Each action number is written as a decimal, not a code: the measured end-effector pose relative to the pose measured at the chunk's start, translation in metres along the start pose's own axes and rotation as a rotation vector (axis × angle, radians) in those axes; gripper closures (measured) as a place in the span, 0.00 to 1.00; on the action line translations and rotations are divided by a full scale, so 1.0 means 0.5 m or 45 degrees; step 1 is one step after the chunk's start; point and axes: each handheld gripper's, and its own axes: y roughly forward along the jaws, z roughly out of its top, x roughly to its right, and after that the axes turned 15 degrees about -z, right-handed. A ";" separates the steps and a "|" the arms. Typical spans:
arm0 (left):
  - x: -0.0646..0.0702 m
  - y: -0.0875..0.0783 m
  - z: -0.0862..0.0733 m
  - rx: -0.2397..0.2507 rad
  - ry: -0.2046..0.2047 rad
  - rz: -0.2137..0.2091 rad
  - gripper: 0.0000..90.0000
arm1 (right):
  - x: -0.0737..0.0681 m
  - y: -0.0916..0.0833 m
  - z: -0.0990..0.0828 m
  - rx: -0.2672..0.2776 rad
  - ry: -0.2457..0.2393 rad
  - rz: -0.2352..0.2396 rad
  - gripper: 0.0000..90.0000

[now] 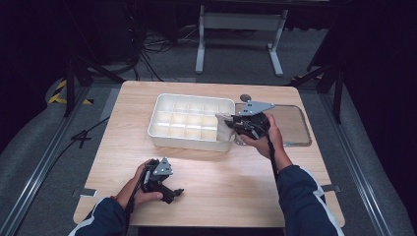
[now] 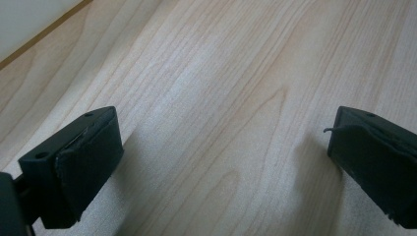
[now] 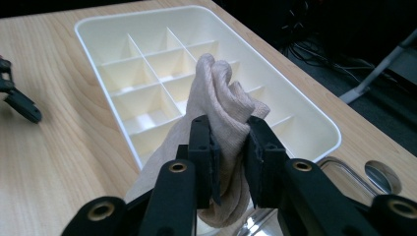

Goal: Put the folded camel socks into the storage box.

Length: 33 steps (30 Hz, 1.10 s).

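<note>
Sock (image 3: pixel 221 98) pinched in right claw (image 3: pixel 230 162) beside divider tray (image 3: pixel 305 118), poised for compartment; left claw (image 2: pixel 221 162) agape, empty, parked on bench (image 2: pixel 221 73).

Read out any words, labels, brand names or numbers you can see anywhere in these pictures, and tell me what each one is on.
No readable text anywhere. The white divided tray, the beige cloth clamped in the right gripper, the clear lid, the wooden table and the left gripper carry no words, labels or numbers.

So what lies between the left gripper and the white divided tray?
Bare wooden tabletop. In the high view, nothing sits between the left gripper and the white divided tray; the left gripper view shows plain wood between its open jaws.
</note>
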 end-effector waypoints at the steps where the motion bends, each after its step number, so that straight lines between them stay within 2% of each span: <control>1: 0.000 0.000 0.000 0.000 0.000 0.000 0.00 | -0.001 0.003 -0.001 -0.012 -0.001 0.002 0.84; 12: 0.000 0.000 0.000 0.000 -0.001 0.001 0.00 | -0.005 0.032 -0.010 -0.060 -0.032 -0.017 0.84; 15: 0.000 0.000 0.000 -0.001 -0.001 0.001 0.00 | -0.006 0.038 -0.011 -0.060 -0.021 -0.018 0.84; 20: 0.000 0.000 0.000 -0.001 -0.001 0.001 0.00 | -0.013 0.049 -0.011 -0.096 -0.076 -0.036 0.84; 24: 0.000 0.000 0.000 -0.001 -0.001 0.002 0.00 | -0.015 0.058 -0.017 -0.118 -0.087 -0.021 0.84; 33: 0.001 0.001 0.000 0.007 -0.007 0.001 0.00 | -0.025 0.091 -0.034 -0.251 -0.155 0.041 0.83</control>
